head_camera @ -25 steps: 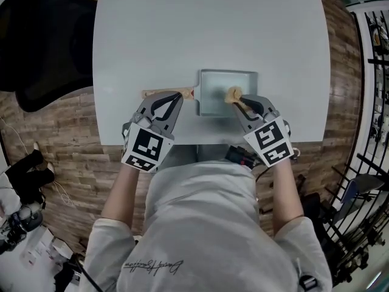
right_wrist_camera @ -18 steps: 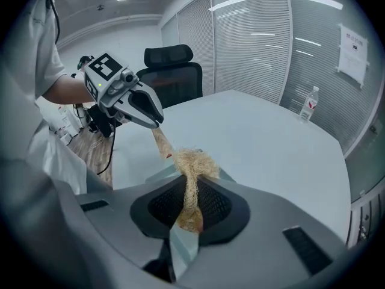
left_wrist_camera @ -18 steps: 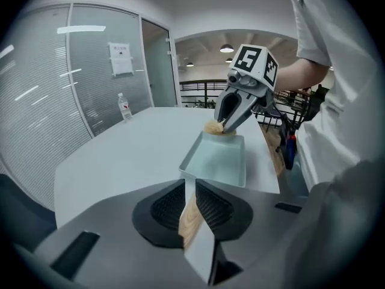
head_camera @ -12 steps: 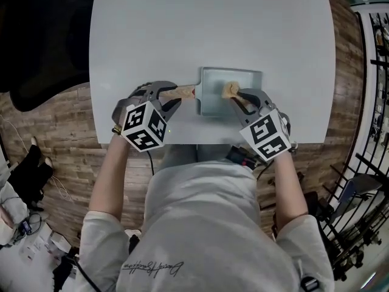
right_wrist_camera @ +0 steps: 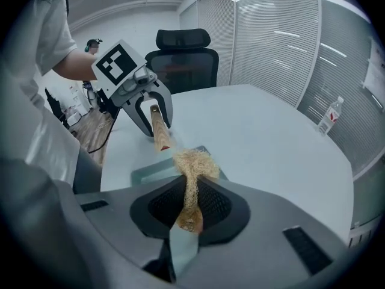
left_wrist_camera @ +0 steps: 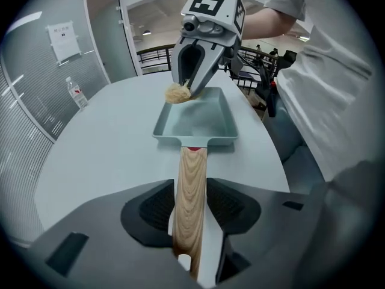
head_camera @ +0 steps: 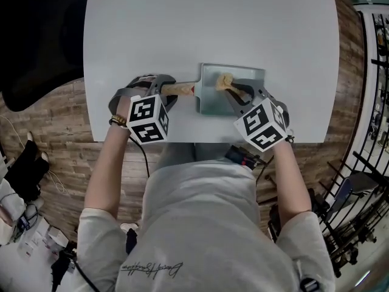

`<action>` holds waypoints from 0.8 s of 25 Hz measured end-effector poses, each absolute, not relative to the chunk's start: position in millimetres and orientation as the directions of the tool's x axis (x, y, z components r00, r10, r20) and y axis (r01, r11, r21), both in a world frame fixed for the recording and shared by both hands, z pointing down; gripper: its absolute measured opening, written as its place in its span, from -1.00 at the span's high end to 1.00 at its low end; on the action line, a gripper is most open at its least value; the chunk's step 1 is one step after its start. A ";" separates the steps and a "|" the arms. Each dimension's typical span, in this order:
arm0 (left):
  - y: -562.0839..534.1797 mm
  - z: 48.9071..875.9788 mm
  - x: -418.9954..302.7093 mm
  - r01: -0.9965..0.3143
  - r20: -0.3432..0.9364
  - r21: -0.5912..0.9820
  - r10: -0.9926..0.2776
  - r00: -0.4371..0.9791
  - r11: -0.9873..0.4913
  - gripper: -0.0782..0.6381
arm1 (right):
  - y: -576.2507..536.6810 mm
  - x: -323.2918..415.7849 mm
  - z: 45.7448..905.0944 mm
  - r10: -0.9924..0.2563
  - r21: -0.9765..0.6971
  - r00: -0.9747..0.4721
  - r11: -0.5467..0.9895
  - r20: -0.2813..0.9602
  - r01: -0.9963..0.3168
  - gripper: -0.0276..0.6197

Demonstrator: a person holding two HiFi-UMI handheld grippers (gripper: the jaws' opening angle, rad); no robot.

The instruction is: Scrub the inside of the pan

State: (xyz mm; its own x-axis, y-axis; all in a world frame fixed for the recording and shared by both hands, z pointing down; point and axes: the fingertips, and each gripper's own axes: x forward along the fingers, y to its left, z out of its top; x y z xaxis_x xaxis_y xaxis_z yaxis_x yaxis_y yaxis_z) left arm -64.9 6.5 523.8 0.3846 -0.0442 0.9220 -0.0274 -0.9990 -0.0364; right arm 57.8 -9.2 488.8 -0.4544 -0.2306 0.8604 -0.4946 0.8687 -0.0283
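- At the near edge of the table [head_camera: 182, 29], centre: one rectangular pan [head_camera: 209, 100], pale grey-green, flat on its base, open side up.
- Pan, orientation: the long axis runs left to right. The wooden handle [head_camera: 181, 89] points left and the tray end lies to the right.
- Left gripper [head_camera: 167, 90]: set over the outer part of the handle, pointing steeply down. Its jaws have just been opening and stand apart. The handle lies between the pads [left_wrist_camera: 157, 208], which sit close on either side with no clear squeeze.
- Left gripper, purpose as judged: placed to take the handle, so the pan stays put while the other gripper rubs.
- Right gripper [head_camera: 236, 90]: reaches in from the near right, over the tray end. Its jaws are clamped on the tail of a scrubber [head_camera: 223, 81].
- Scrubber: a straw-coloured bundle of fibres. Its loose head sticks out past the jaws, inside the pan, left of centre and toward the far wall. Whether it presses on the pan floor cannot be told.
- Scrubber, purpose as judged: gripped by the tail so the fibres, not the jaws, meet the metal.
- Status as judged: scrubbing is set up, but the handle is not yet firmly gripped.
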 end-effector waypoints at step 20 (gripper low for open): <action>12.2 519.1 -56.9 0.062 0.940 -0.043 -0.019 0.342 -0.997 0.36 | -27.6 32.3 546.0 -0.141 0.089 -0.297 0.979 0.944 -0.183 0.71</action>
State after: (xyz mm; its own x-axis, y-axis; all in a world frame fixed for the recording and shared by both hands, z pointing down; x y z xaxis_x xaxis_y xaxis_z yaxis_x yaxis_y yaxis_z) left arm -56.9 12.2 519.1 0.3416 -0.0191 0.9396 0.0616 -0.9972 -0.0426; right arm 32.3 -27.6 546.0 -0.2970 -0.1413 0.9444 -0.1830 0.9791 0.0890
